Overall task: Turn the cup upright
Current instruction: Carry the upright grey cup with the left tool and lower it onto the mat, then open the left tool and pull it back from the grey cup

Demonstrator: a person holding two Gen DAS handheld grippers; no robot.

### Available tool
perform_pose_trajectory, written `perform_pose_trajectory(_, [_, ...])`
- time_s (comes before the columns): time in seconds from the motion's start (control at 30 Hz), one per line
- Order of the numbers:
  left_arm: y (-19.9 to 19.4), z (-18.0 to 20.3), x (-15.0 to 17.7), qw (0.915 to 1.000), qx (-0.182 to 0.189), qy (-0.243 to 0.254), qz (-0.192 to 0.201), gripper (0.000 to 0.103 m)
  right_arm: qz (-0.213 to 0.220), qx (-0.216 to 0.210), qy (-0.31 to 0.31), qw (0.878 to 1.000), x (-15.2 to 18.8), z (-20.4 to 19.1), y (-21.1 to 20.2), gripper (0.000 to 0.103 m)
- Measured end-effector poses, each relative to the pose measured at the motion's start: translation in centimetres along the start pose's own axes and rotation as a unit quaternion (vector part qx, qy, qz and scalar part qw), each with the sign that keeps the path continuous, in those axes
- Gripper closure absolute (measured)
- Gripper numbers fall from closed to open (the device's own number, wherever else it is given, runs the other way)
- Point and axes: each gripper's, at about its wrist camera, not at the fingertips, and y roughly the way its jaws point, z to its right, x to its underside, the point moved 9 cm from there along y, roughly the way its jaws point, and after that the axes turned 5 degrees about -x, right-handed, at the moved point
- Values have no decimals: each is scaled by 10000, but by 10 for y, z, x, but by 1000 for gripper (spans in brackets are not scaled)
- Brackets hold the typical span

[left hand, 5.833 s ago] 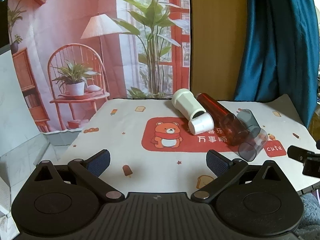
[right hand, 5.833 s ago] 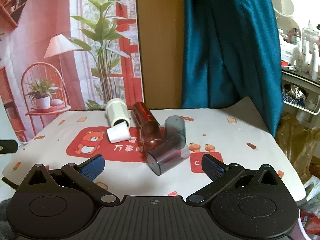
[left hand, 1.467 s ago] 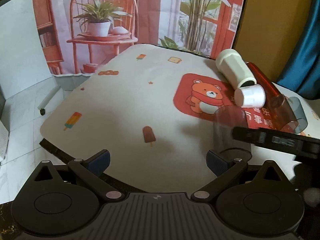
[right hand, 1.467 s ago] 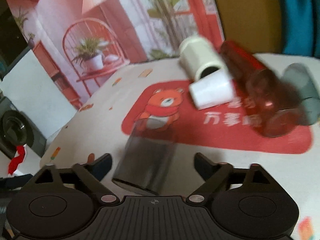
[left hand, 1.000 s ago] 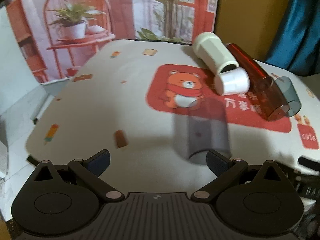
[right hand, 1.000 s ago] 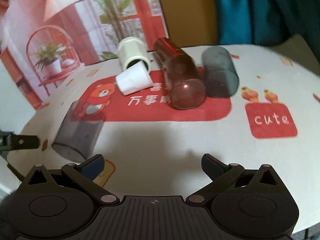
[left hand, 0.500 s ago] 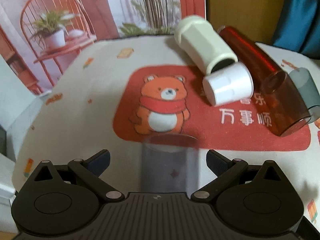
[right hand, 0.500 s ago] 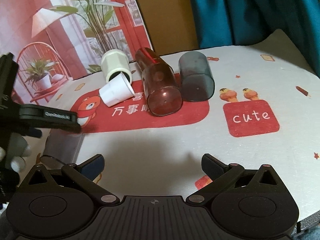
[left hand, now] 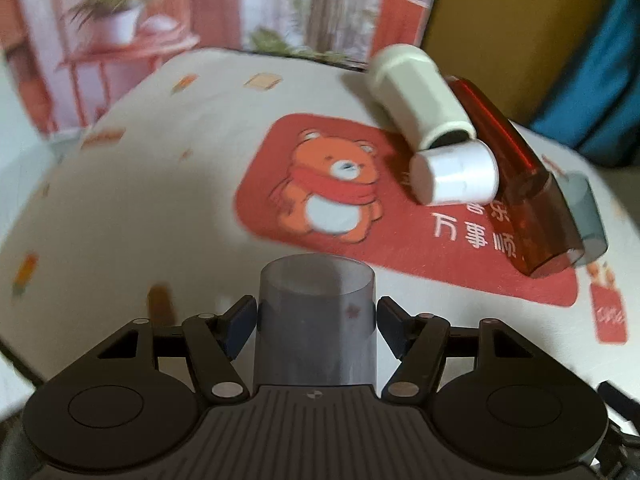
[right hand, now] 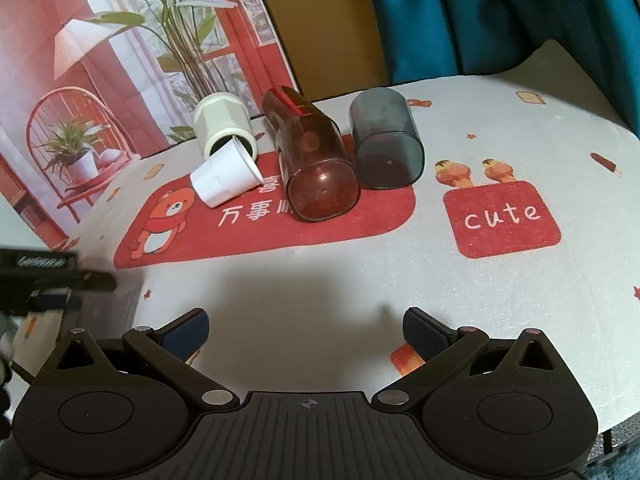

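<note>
Grasp step: left gripper [left hand: 316, 326] pads flank grey cup [left hand: 316, 320], contact unclear from blur; next squeeze, lift. Right gripper [right hand: 306, 334] wide, empty.

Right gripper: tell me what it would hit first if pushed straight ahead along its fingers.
The right gripper is open and empty. Straight ahead lies bare tablecloth, then most likely the open end of the red tumbler lying on its side. Depth is hard to judge, and the grey cup lies just beside it.
</note>
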Motion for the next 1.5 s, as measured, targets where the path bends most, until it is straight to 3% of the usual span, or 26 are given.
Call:
perform_pose_trajectory(0.2, [-19, -36, 11, 9987, -216, -349, 305, 35, -126, 17, -27, 9999, 4, -1, 6, 0])
perform_pose_trajectory(0.57, [-12, -52, -34, 9912, -866, -391, 920, 35, -242, 52, -50, 9997, 8, -4, 9, 0])
perform_pose_trajectory(0.67, [-13, -52, -47, 9893, -886, -435, 1075, 35, -264, 68, -17, 9996, 8, -2, 12, 0])
perform_pose_trajectory(1.1, [-14, -45, -38, 9916, -818, -219, 976, 36, -355, 38, 155, 9992, 9, 3, 17, 0])
perform_pose_trajectory(1.17, [-21, -40, -36, 9920, -773, -65, 993, 30, -324, 48, 167, 9993, 8, 4, 16, 0])
perform_pose_trajectory(1.27, [-33, -33, -29, 9912, -780, 201, 1050, 11, -291, 62, 131, 9995, 6, 3, 13, 0])
perform_pose_trajectory(1.5, [-57, -30, -18, 9918, -590, 359, 1079, 3, -119, 133, -51, 9998, -2, -5, -2, 0])
